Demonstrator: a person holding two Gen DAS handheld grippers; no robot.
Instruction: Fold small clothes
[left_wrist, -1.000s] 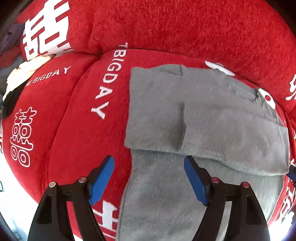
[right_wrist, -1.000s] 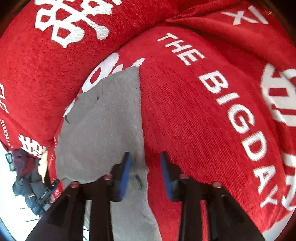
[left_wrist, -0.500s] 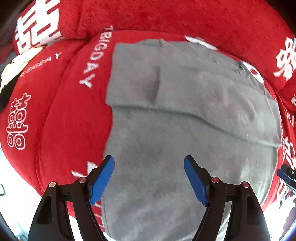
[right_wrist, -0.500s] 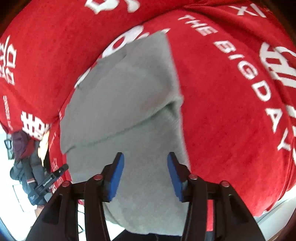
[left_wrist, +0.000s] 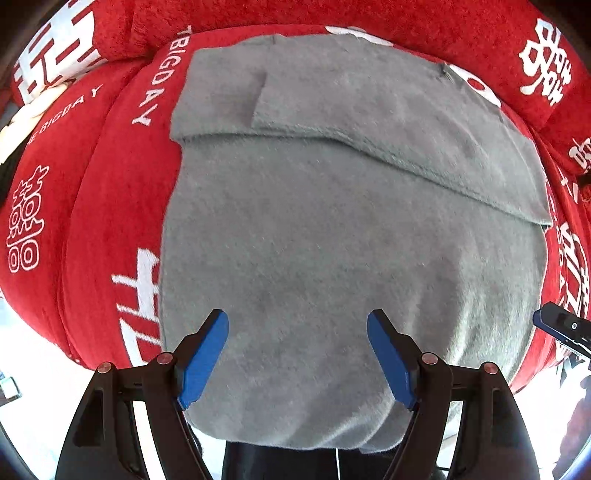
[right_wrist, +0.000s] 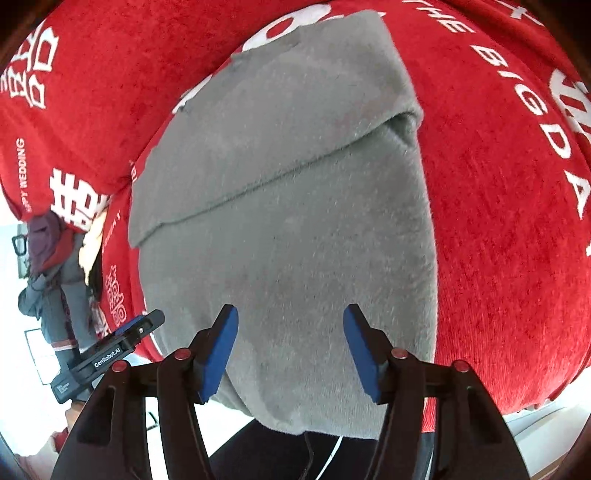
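Note:
A grey fleece garment lies flat on a red cushioned sofa seat, its far part folded toward me so a hemmed edge crosses the middle. Its near end hangs over the seat's front edge. It also shows in the right wrist view. My left gripper is open and empty above the garment's near end. My right gripper is open and empty above the near right part of the garment. The left gripper's body shows at the right wrist view's lower left.
The red sofa cover bears white lettering and characters, and back cushions rise behind the seat. A heap of other clothes lies off the sofa's left end. Pale floor shows below the seat's front edge.
Both grippers have drawn back toward the seat's front edge, so more of the garment shows. The right gripper's jaws have opened wider and let go of the garment's edge.

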